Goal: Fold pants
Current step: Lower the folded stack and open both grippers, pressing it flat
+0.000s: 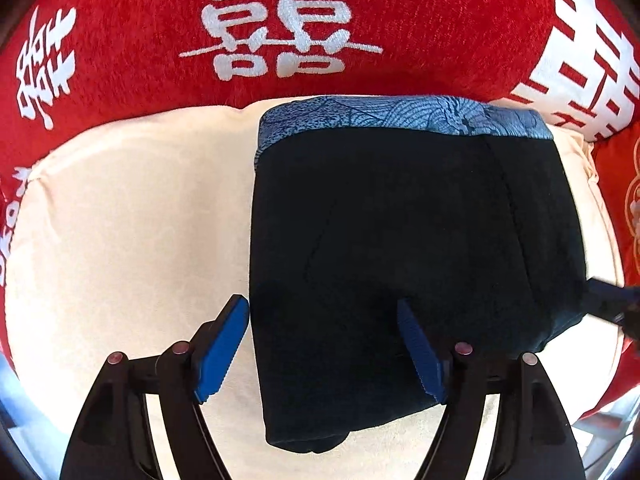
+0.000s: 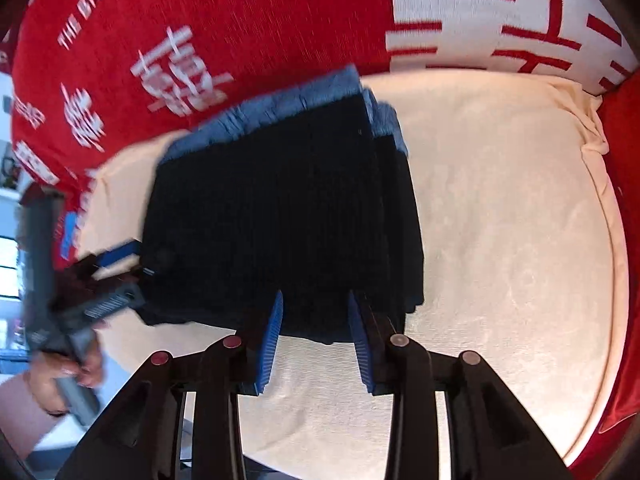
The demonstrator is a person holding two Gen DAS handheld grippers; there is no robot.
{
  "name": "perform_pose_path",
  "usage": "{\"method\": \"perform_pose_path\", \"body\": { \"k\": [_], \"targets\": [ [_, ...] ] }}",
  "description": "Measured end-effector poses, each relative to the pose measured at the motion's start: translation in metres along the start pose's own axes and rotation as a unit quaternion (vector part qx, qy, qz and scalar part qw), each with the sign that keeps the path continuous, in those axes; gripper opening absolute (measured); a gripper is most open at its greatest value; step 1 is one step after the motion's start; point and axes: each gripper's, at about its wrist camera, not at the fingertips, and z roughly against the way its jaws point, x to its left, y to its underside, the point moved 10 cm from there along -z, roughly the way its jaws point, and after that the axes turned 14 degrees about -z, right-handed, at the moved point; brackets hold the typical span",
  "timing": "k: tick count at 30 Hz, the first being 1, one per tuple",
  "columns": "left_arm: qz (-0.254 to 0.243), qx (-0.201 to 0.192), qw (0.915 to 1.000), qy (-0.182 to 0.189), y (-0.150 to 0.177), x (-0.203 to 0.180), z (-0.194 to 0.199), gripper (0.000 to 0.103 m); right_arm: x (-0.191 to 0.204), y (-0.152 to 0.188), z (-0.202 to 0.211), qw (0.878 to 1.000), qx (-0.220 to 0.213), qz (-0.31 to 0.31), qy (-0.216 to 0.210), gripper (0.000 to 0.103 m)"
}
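The dark pants (image 1: 400, 232) lie folded into a compact rectangle on a cream seat cushion (image 1: 132, 220), with a blue patterned waistband (image 1: 400, 114) along the far edge. My left gripper (image 1: 324, 312) is open and empty, hovering over the near left part of the pants. In the right wrist view the pants (image 2: 280, 216) lie ahead, slightly blurred. My right gripper (image 2: 316, 312) is open and empty at their near edge. The left gripper (image 2: 120, 264) shows at the pants' left edge. The right gripper's tip (image 1: 612, 300) shows at the pants' right edge.
Red cushions with white characters (image 1: 280, 24) stand behind the cream seat and at the right (image 1: 616, 200). The cream cushion (image 2: 500, 240) extends to the right of the pants. A hand (image 2: 56, 376) holds the left gripper's handle.
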Motion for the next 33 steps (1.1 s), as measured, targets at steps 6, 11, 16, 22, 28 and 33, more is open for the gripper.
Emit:
{"method": "perform_pose_path", "body": {
  "k": [6, 11, 16, 22, 28, 33],
  "targets": [
    [0.006, 0.002, 1.0, 0.001, 0.004, 0.006, 0.004, 0.077, -0.01, 0.005, -0.008, 1.0, 0.014, 0.006, 0.009, 0.037],
    [0.011, 0.001, 0.9999, -0.007, 0.003, 0.016, 0.006, 0.077, -0.011, 0.005, -0.007, 1.0, 0.018, 0.009, 0.013, 0.038],
    [0.021, 0.003, 0.9998, -0.005, 0.001, 0.023, 0.0, 0.077, -0.007, 0.004, -0.009, 1.0, 0.019, 0.011, 0.013, 0.042],
    [0.011, 0.009, 0.9999, -0.002, 0.002, 0.019, -0.014, 0.081, -0.007, 0.004, -0.011, 1.0, 0.019, 0.013, 0.013, 0.043],
    [0.02, 0.012, 0.9996, 0.013, 0.001, 0.025, -0.019, 0.087, -0.007, 0.004, -0.011, 1.0, 0.022, 0.013, 0.01, 0.043],
    [0.01, 0.007, 0.9999, 0.005, -0.005, 0.027, -0.011, 0.087, -0.007, 0.003, -0.011, 1.0, 0.028, 0.007, -0.001, 0.047]
  ]
}}
